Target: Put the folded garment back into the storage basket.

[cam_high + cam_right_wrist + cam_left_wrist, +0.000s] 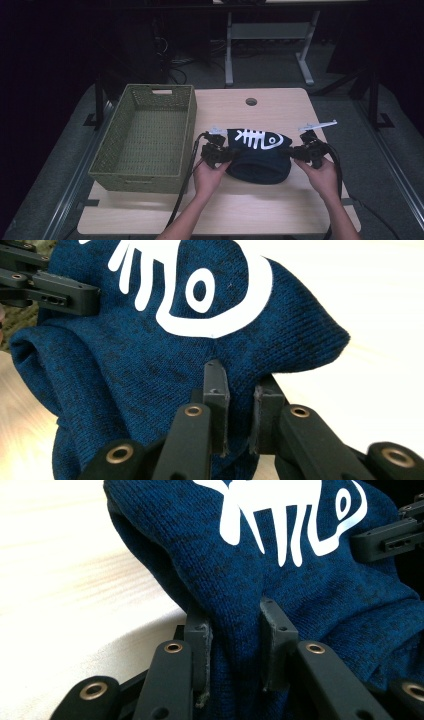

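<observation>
A dark blue knitted cloth (260,155) with a white fish-skeleton print hangs just above the wooden table (260,210), stretched between both grippers. My left gripper (222,152) is shut on the cloth's left edge; in the left gripper view its pads (272,635) pinch a fold of the blue knit (280,580). My right gripper (296,152) is shut on the right edge, and in the right gripper view the fabric (125,370) is bunched between its pads (216,390). The lower part of the cloth sags toward the table.
An olive woven basket (107,160) with nothing in it stands at the table's left, close to my left gripper. A round cable hole (251,101) lies at the table's far edge. Cables trail back from both grippers along the forearms.
</observation>
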Motion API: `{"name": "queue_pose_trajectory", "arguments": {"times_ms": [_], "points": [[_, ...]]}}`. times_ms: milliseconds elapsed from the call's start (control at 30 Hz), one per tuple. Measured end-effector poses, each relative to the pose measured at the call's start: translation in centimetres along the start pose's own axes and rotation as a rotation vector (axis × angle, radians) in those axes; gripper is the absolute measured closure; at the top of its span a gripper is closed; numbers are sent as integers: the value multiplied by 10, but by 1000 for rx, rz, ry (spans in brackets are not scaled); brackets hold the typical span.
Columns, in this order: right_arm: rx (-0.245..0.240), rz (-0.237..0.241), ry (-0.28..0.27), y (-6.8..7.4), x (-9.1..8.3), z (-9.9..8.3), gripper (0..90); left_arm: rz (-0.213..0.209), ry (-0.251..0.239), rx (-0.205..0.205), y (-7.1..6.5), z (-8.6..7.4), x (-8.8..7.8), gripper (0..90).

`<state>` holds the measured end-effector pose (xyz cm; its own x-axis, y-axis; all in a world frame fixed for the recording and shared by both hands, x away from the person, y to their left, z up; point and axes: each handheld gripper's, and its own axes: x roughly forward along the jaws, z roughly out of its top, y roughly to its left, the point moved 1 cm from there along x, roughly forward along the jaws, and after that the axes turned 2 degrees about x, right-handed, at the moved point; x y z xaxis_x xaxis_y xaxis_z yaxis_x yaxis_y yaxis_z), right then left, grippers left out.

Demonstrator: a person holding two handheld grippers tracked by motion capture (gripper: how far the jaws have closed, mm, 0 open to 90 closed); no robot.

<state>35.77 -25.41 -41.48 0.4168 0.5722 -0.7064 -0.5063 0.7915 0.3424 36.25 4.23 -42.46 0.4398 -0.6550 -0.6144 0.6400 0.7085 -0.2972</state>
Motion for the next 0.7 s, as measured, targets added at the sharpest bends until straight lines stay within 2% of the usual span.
{"name": "queue_pose_trajectory", "arguments": {"times_ms": [100, 300, 467, 700], "points": [[1, 11, -12, 1, -4, 2, 808, -1, -2, 19, -1, 4, -5, 707], [11, 27, -30, 2, -11, 7, 809, 0, -13, 23, -4, 11, -10, 706], [16, 46, -46, 2, -18, 11, 809, -1, -19, 42, -7, 17, -17, 706], [-1, 46, -61, 9, -25, 19, 808, 5, -34, 56, -8, 25, -26, 706]]}}
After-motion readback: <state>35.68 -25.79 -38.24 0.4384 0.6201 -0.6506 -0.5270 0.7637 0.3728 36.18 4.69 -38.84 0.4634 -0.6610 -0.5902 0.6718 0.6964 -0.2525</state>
